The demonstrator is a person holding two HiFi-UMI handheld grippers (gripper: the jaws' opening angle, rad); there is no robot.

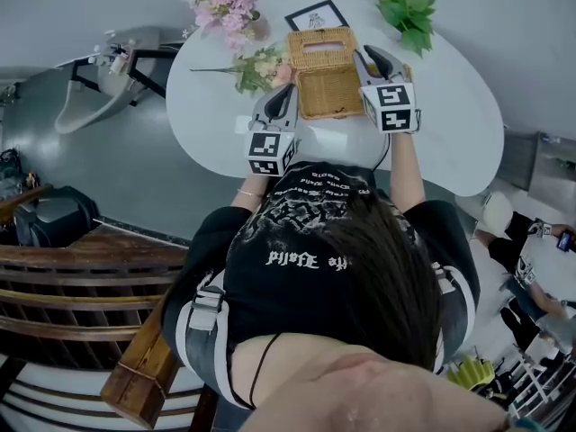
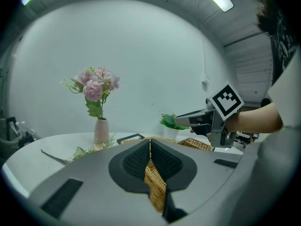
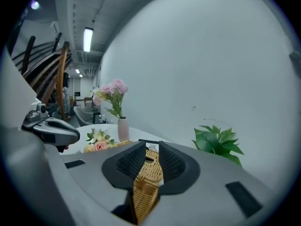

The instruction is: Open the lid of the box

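Note:
A wicker box [image 1: 329, 93] sits mid-table with its slotted lid [image 1: 319, 47] lying beyond it, towards the far side. My left gripper [image 1: 288, 93] is at the box's left side. In the left gripper view it [image 2: 150, 168] is shut on a woven edge of the box [image 2: 155, 188]. My right gripper [image 1: 372, 61] is at the right side, level with the lid. In the right gripper view it [image 3: 146, 166] is shut on a wicker strip [image 3: 143, 192] that runs on to the slotted panel. The held edges are partly hidden by the pads.
The white oval table [image 1: 450, 115] also holds a pink flower vase [image 1: 223, 3], a lying bouquet [image 1: 261, 70], a framed card [image 1: 317, 15] and a green plant [image 1: 409, 12]. A wooden bench [image 1: 81, 277] stands at the left, behind the person.

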